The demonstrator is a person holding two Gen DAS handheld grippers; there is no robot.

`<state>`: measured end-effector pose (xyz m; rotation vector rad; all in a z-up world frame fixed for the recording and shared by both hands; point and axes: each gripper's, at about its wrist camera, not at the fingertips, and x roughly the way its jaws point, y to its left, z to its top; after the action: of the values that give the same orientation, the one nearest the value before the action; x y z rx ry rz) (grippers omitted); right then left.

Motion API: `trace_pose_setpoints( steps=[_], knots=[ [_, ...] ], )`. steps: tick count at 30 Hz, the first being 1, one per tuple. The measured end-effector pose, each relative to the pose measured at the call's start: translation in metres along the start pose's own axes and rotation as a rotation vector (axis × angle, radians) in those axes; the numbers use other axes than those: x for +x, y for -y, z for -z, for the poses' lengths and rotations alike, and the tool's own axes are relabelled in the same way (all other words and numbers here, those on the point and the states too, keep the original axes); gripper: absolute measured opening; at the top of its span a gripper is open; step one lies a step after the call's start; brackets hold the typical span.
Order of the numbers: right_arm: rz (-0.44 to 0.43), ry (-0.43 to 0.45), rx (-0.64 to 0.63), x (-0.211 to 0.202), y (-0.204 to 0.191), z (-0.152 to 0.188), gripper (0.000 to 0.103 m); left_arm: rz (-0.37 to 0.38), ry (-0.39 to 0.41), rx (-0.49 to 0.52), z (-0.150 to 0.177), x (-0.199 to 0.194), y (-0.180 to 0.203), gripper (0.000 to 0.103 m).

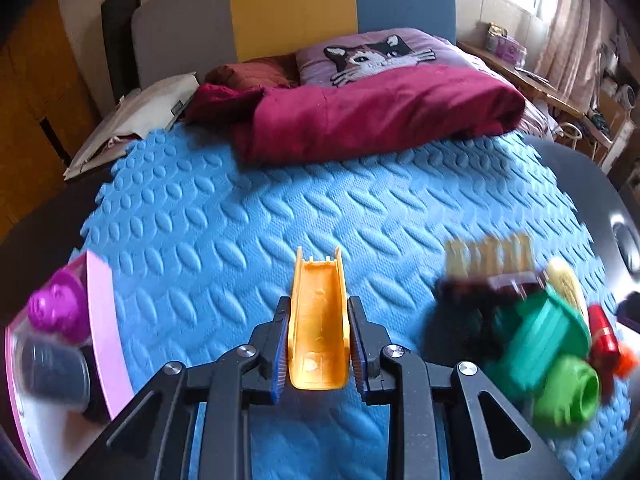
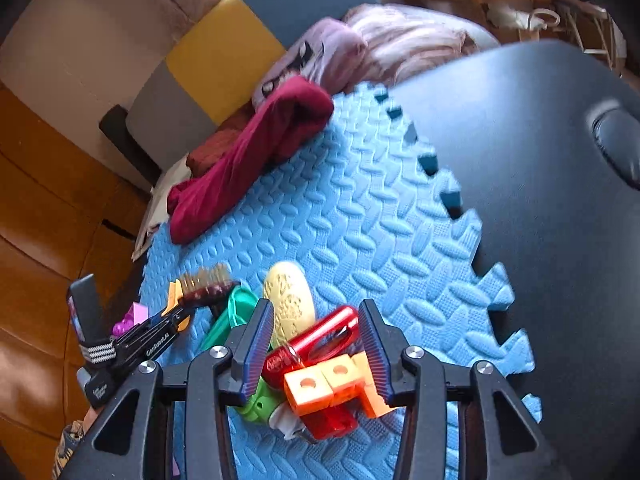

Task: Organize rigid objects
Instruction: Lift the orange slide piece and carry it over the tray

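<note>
We see the left gripper [image 1: 318,344] clamped on an orange plastic channel piece [image 1: 319,328], held above the middle of the blue foam mat [image 1: 224,220]. At the mat's left edge sits a pink tray [image 1: 105,320] with a purple toy [image 1: 60,306] in it. The right gripper [image 2: 316,350] hangs with its jaws spread wide over a pile near the mat's right edge: a red cylinder [image 2: 316,340], orange blocks [image 2: 320,388], a cream oval piece [image 2: 289,306] and a brush [image 2: 206,286].
</note>
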<state>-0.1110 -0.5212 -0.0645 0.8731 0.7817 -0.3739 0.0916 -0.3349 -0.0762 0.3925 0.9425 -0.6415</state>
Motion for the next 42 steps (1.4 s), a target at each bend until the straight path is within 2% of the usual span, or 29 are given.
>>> trace_pose_setpoints(
  steps=[3, 5, 9, 15, 21, 25, 26, 28, 29, 32, 37, 42],
  knots=[
    [0.016, -0.023, 0.007, 0.004, 0.002, 0.003, 0.047, 0.01, 0.001, -0.01, 0.013, -0.008, 0.001, 0.027],
    [-0.007, -0.03, 0.018, 0.005, 0.004, 0.003, 0.051, 0.021, -0.002, -0.012, 0.021, -0.014, 0.001, 0.027],
    [-0.022, -0.057, 0.018, 0.008, 0.006, 0.004, 0.075, 0.055, -0.01, -0.027, 0.037, -0.026, 0.002, 0.026],
    [-0.025, -0.073, 0.022, 0.004, 0.008, 0.008, 0.081, 0.13, -0.005, -0.011, 0.075, -0.05, 0.01, 0.026],
    [-0.047, -0.107, 0.041, 0.003, 0.015, 0.011, 0.081, 0.171, 0.016, 0.046, 0.104, -0.069, 0.018, 0.026],
    [-0.025, -0.15, 0.022, 0.012, 0.013, 0.014, 0.081, 0.193, 0.027, 0.051, 0.113, -0.073, 0.017, 0.026],
    [-0.003, -0.146, 0.0, 0.013, 0.01, 0.015, 0.079, 0.199, 0.029, 0.046, 0.114, -0.073, 0.016, 0.026],
    [0.044, -0.14, -0.037, 0.014, 0.006, 0.017, 0.067, 0.21, 0.032, 0.04, 0.115, -0.073, 0.013, 0.026],
    [0.045, -0.14, -0.038, 0.014, 0.006, 0.018, 0.066, 0.216, 0.033, 0.037, 0.116, -0.073, 0.013, 0.026],
    [0.032, -0.142, -0.024, 0.013, 0.009, 0.017, 0.066, 0.224, 0.039, 0.041, 0.115, -0.073, 0.011, 0.027],
    [-0.068, -0.148, 0.088, 0.009, 0.028, 0.015, 0.066, 0.232, 0.047, 0.038, 0.114, -0.072, 0.01, 0.027],
    [-0.067, -0.158, 0.074, 0.007, 0.023, 0.019, 0.066, 0.238, 0.054, 0.035, 0.115, -0.072, 0.009, 0.027]
  ],
)
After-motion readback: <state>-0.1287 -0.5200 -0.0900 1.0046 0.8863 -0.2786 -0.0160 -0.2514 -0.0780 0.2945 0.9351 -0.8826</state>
